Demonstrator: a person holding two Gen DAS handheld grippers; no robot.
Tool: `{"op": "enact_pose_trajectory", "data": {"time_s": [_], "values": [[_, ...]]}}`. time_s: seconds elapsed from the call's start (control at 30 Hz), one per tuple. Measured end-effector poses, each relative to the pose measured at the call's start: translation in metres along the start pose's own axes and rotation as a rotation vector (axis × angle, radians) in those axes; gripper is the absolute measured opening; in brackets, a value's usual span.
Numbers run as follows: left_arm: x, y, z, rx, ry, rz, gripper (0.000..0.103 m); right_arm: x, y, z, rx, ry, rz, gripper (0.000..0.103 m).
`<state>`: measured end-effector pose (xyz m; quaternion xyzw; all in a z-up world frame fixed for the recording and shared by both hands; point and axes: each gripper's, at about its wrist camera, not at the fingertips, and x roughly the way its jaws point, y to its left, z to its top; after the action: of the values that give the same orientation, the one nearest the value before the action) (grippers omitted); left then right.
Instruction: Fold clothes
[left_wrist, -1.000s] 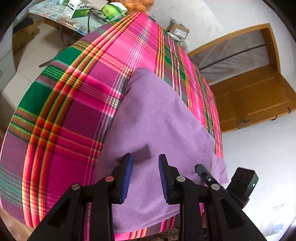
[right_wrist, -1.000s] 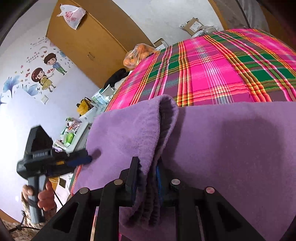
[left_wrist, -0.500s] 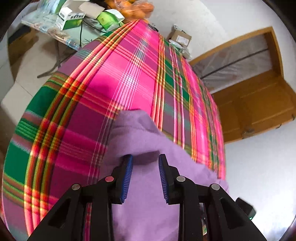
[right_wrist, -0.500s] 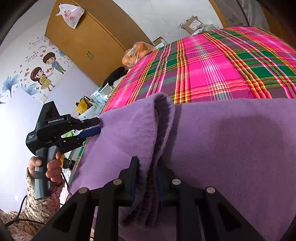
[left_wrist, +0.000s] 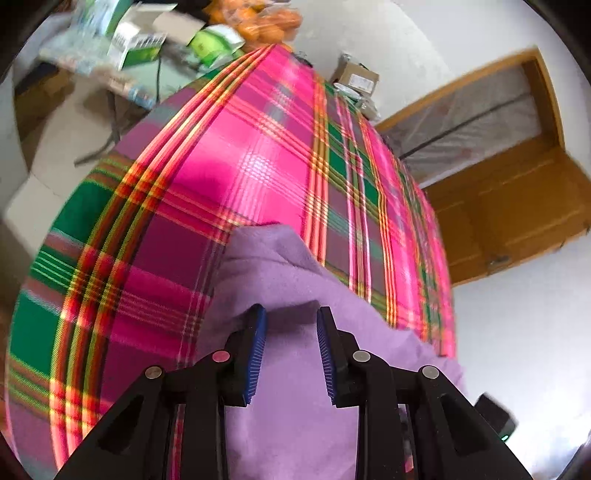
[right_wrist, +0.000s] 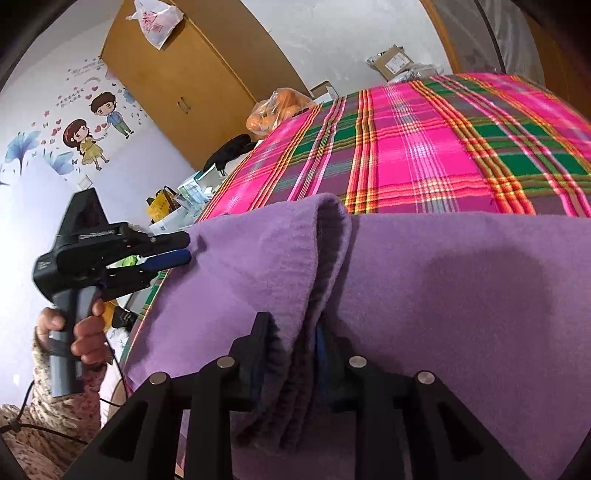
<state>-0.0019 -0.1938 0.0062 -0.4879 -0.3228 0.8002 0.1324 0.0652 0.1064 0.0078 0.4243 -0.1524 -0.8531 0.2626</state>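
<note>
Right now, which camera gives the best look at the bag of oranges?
The right wrist view: the bag of oranges sits sharp and whole beyond the far edge of the plaid cloth. The left wrist view shows it only as a blurred orange patch, cut by the top edge.

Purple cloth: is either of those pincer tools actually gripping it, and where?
The right gripper pinches the purple cloth at its bunched, ribbed edge. The left gripper is open, holding nothing.

One purple garment, one plaid sheet, two grippers.
</note>
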Motion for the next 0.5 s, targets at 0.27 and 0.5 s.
{"op": "enact_pose_trajectory", "data": {"time_s": [0.27, 0.5], "values": [[0.002, -0.052, -0.029, 0.111, 0.047, -0.054, 0.029, -0.038, -0.022, -0.007, -0.010, -0.100, -0.119, 0.029], [0.028, -0.094, -0.050, 0.207, 0.142, -0.088, 0.029, -0.084, -0.083, -0.023, 0.137, -0.180, -0.250, 0.029]]}}
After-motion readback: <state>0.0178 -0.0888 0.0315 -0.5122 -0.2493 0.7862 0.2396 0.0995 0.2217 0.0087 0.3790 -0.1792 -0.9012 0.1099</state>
